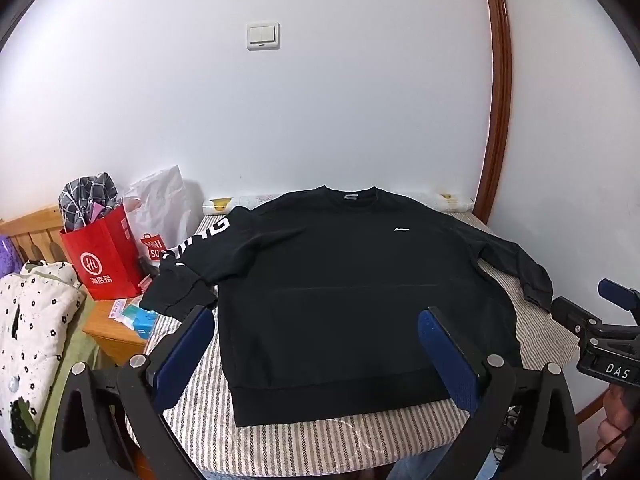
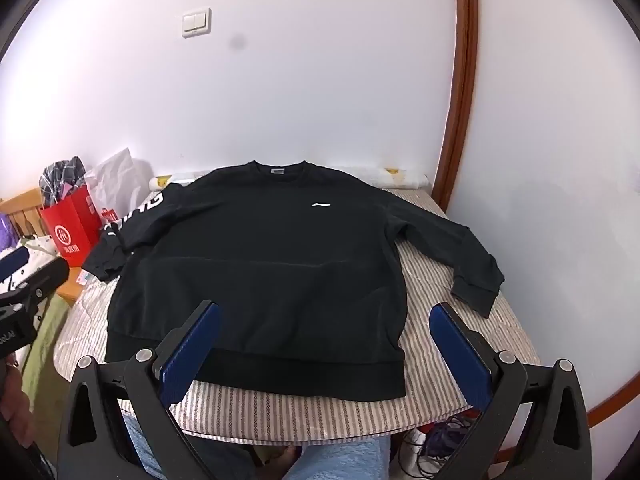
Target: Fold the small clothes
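Note:
A black sweatshirt (image 1: 344, 280) lies flat, front up, on a striped table cover (image 1: 320, 444), collar toward the wall, both sleeves spread out. It has a white chest logo and white letters on its left sleeve (image 1: 200, 244). It also shows in the right wrist view (image 2: 264, 268). My left gripper (image 1: 316, 356) is open and empty, above the hem near the table's front edge. My right gripper (image 2: 326, 348) is open and empty, above the hem's right part. The right sleeve cuff (image 2: 480, 288) lies near the table's right edge.
A red paper bag (image 1: 104, 256) with checked cloth and a white plastic bag (image 1: 160, 208) stand at the left on a wooden stand (image 1: 116, 332). A spotted quilt (image 1: 28, 320) lies far left. The wall is behind; a wooden door frame (image 1: 500, 92) is at right. Cables (image 2: 440, 436) lie on the floor.

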